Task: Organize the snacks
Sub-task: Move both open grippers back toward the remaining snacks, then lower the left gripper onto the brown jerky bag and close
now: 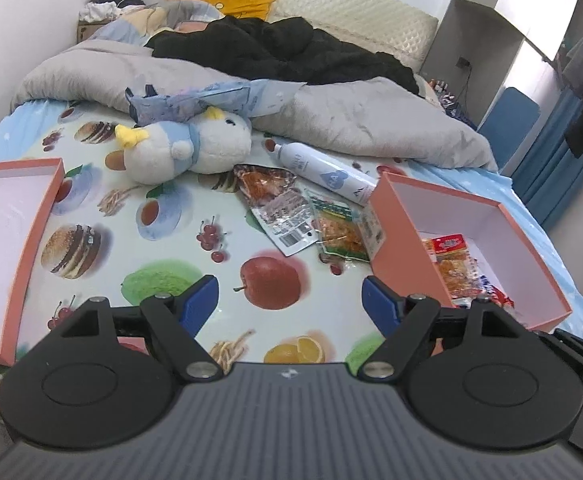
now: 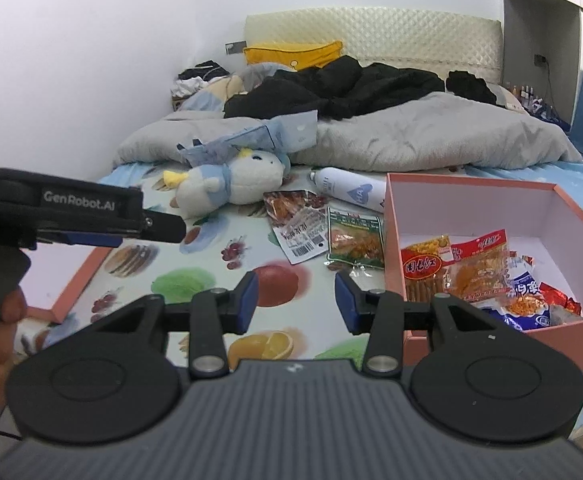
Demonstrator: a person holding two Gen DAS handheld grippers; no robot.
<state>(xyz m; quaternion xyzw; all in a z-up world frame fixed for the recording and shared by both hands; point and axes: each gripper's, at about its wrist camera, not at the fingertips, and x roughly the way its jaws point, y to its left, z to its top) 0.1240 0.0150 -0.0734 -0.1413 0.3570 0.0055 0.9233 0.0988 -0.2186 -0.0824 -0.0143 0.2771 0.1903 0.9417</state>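
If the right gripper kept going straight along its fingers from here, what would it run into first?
Probably the bed sheet near its printed red apple, just short of the green snack packet, which lies slightly right of that line. The right gripper is open and empty, tilted downward. Depth is hard to judge through the fisheye.

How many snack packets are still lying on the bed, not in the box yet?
2. A brown-and-silver packet lies below the white bottle, and a green-topped packet lies right beside the pink box. More could be hidden under the blanket.
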